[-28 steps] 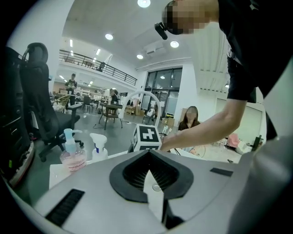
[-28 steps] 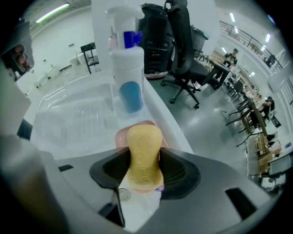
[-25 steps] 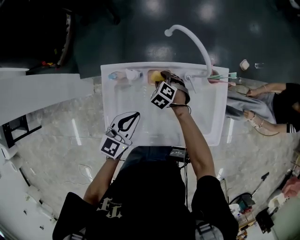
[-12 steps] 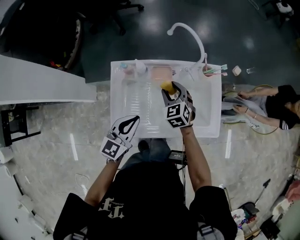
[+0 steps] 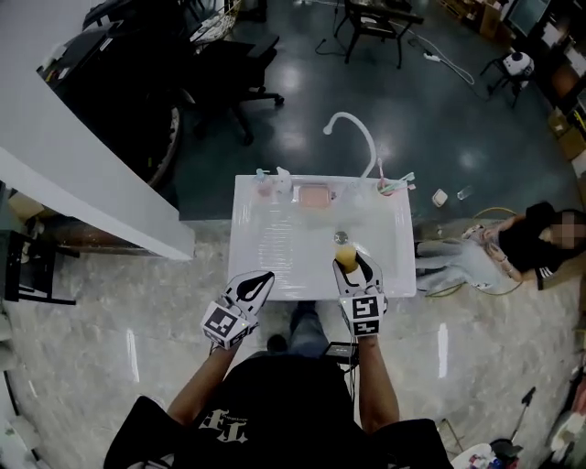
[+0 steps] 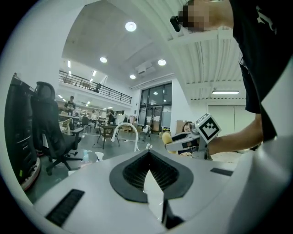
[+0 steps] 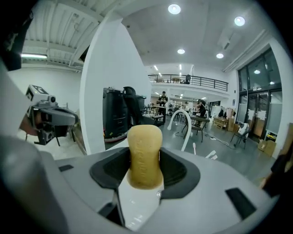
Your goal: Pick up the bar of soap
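We cannot see the lower end of the bar of soap (image 7: 144, 155): it is buried between the jaws of the right gripper (image 7: 144, 176). The yellow bar stands clamped between them, top poking past the tips, over the near part of the white sink (image 5: 275, 247). The left gripper (image 6: 149, 176) has its jaws pressed together, with nothing between them.

Ceiling lights (image 7: 174, 8) shine bright, the floor (image 5: 442, 337) glares (head view), edges bend, corners perhaps soft.
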Demonstrator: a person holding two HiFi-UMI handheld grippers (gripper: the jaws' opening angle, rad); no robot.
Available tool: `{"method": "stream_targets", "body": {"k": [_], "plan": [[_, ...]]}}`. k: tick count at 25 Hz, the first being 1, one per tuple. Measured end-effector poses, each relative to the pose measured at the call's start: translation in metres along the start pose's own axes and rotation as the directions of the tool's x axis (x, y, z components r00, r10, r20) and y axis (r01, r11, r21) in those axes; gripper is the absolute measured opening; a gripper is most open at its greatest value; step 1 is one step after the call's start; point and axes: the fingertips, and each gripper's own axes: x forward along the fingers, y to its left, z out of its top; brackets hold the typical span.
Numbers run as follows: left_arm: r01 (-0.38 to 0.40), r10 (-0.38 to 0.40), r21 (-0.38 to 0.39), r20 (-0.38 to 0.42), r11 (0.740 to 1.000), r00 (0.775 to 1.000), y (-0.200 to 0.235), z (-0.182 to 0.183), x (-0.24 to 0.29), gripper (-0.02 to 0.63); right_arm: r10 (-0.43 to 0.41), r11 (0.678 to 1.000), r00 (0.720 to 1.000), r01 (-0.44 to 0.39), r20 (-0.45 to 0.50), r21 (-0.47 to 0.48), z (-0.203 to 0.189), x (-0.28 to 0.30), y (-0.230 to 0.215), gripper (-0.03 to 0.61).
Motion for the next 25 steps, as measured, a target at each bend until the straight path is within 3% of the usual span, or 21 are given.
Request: {"method": "stream_targets", "body": {"k": [3,9,25], "plan": [[0.019,-0.019,-0.002,0.018,1.0,1.0,-0.007,0.01,-0.014,0.008,-0.039,0.998,0.999,0.038,0.031,0.041,0.001,-0.036,0.009,0.201],[0.017,-0.017,-0.006,0.061,1.0,0.998,-0.031,0.02,-0.042,0.008,-0.04,0.993,0.988,0.022,0.149,0.119,0.019,-0.098,0.028,0.201],[0.102,-0.102,0.002,0.092,0.995,0.991,-0.085,0.022,-0.062,0.008,-0.117,0.981,0.973,0.082,0.2,0.174,0.001,-0.186,0.051,0.201]]}}
